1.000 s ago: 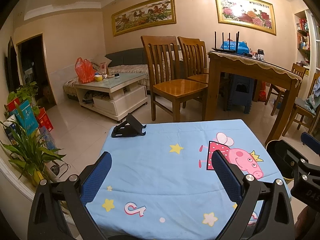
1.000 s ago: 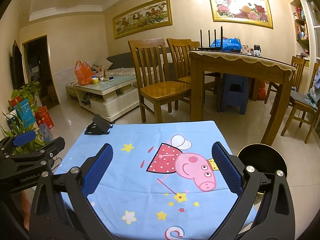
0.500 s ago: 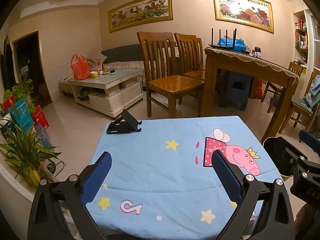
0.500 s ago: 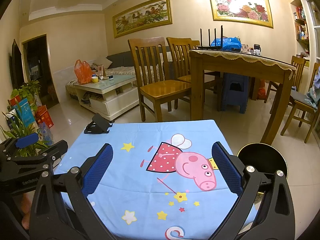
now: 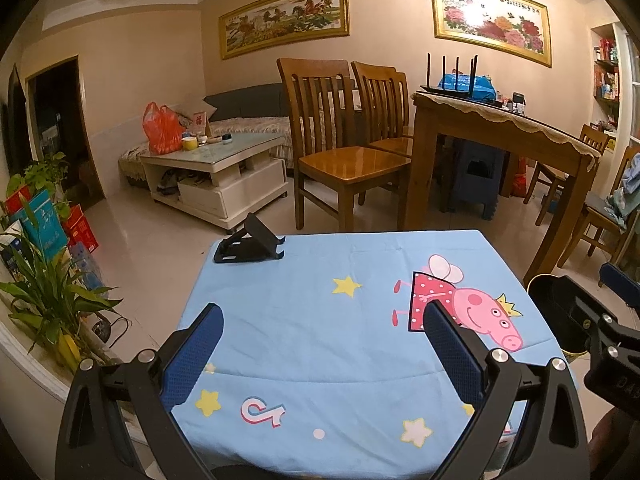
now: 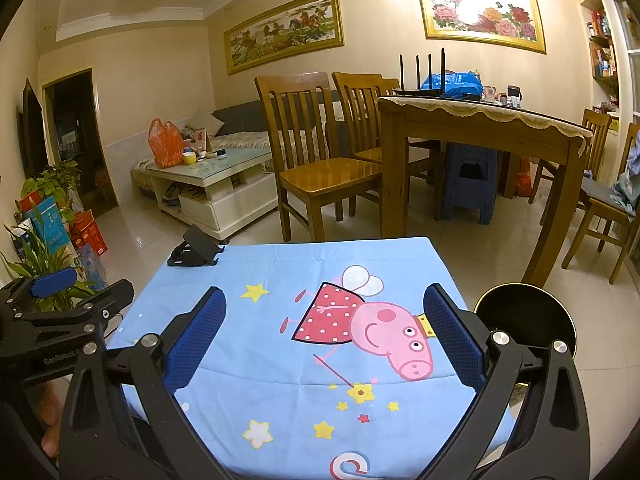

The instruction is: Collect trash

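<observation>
A black round trash bin [image 6: 528, 320] stands on the floor just beside the worktop's [image 5: 320, 320] right edge. Both the left tool [image 5: 320, 344] and right tool [image 6: 324, 340] hover above the blue cartoon cloth, spread wide, holding nothing. A black phone stand [image 5: 248, 244] sits at the far left corner.

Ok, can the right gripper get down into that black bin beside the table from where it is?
Probably yes: the right gripper is open and empty, the black bin sits open-topped just off the cloth's right edge, and nothing lies between them.
</observation>
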Tool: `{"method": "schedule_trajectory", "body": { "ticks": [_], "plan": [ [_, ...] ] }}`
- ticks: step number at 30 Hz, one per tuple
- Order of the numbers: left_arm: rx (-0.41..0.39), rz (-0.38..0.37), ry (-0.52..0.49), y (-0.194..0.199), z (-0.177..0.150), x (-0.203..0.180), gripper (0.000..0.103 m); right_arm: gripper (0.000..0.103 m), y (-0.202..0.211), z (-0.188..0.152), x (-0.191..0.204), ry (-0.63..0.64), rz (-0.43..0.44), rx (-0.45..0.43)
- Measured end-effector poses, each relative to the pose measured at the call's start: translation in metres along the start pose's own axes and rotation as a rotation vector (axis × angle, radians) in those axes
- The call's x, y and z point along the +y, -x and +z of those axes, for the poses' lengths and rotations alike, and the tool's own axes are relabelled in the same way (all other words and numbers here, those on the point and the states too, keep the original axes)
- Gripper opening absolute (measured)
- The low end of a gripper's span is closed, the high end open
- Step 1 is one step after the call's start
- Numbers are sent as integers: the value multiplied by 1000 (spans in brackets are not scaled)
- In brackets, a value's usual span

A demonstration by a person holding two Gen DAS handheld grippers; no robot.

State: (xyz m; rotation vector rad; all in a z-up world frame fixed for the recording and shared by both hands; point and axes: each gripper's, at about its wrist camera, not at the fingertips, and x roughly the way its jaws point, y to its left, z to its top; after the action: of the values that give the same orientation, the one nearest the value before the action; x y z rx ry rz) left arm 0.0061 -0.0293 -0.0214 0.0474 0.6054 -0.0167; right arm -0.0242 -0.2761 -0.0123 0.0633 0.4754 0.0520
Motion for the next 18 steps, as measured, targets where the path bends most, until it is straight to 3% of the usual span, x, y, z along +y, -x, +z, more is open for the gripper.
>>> {"method": "schedule_trajectory", "body": {
  "ticks": [9, 18],
  "plan": [
    [-10, -10, -20, 2, -2, -4, 96, 98, -1, -9, 0, -3, 5, 11],
    [-77, 11, -37, 14, 0, -6, 96, 98, -5, -14, -1, -10, 9, 24]
  ]
}}
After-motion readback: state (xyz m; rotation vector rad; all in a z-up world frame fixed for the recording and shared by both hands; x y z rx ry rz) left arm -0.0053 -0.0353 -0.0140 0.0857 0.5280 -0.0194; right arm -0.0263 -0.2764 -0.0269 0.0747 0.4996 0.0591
